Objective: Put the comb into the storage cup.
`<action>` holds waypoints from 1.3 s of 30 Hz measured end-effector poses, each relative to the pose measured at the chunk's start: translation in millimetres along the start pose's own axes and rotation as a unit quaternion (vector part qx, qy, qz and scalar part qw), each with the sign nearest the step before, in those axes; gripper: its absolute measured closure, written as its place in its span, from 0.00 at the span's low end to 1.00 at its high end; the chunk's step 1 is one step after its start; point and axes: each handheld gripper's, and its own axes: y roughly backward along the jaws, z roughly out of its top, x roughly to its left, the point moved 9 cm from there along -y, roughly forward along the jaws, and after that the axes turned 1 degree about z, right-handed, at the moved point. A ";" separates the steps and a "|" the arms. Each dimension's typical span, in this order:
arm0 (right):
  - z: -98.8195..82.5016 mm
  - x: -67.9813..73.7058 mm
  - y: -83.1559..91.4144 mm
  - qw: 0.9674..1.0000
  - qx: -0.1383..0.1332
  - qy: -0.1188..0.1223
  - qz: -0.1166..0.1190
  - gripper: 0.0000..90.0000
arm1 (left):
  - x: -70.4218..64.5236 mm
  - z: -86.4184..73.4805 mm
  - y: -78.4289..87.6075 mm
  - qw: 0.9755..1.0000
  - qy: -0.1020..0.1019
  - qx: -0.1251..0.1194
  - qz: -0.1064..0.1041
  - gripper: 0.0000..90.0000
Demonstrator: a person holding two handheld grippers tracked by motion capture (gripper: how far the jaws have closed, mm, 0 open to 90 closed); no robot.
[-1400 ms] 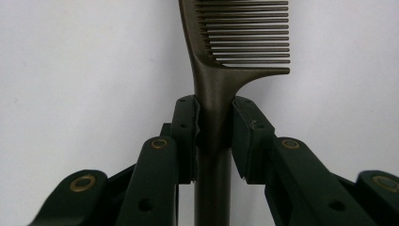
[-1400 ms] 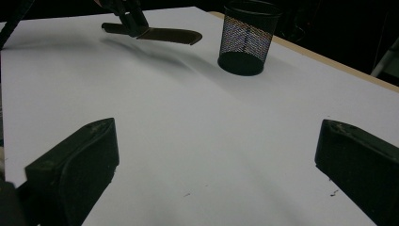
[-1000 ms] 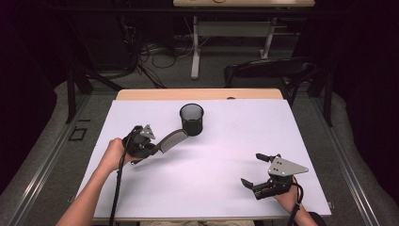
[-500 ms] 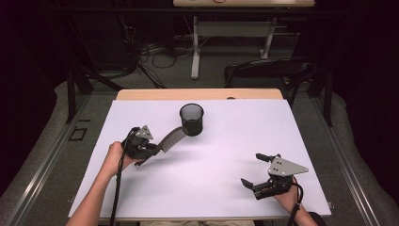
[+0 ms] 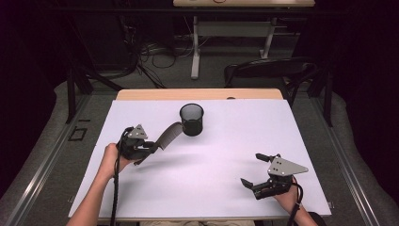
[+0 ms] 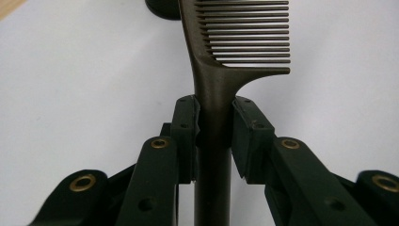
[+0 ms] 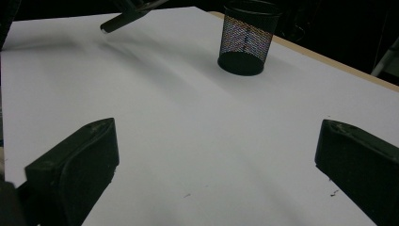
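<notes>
A brown comb [image 5: 168, 135] is held by its handle in my left gripper [image 5: 149, 147], above the left half of the white table [image 5: 211, 193]. Its toothed end points up toward a black mesh cup [image 5: 192, 119] and stops just left of the cup's wall. In the left gripper view both pads press on the comb's handle [image 6: 214, 94], the teeth [image 6: 249, 37] fan to the right, and the cup's base [image 6: 162, 7] shows beyond. My right gripper [image 5: 251, 168] rests low at the front right, open, nothing between its fingers. From there the cup [image 7: 247, 37] stands far ahead.
The table's wooden back edge [image 5: 197, 94] lies behind the cup. A dark chair [image 5: 263, 70] and table legs with cables stand on the floor beyond. The comb's handle end [image 7: 127, 19] shows at the top left of the right gripper view.
The left gripper has shifted slightly with the comb, whose toothed end now sits a little higher and closer to the cup. The right gripper has not moved.
</notes>
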 end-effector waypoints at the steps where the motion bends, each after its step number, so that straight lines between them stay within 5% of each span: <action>1: 0.1 0.0 -0.1 1.000 -0.001 0.000 0.000 0.00 | 0.3 0.0 0.6 1.000 0.000 -0.001 0.000 0.80; 20: -0.2 -1.8 0.4 1.000 -0.001 -0.006 -0.004 0.00 | 5.4 5.1 10.1 0.998 0.026 -0.051 0.017 0.80; 39: -0.9 -2.7 0.6 1.000 0.003 -0.007 -0.004 0.00 | 14.8 12.6 14.0 0.992 0.058 -0.100 0.053 0.80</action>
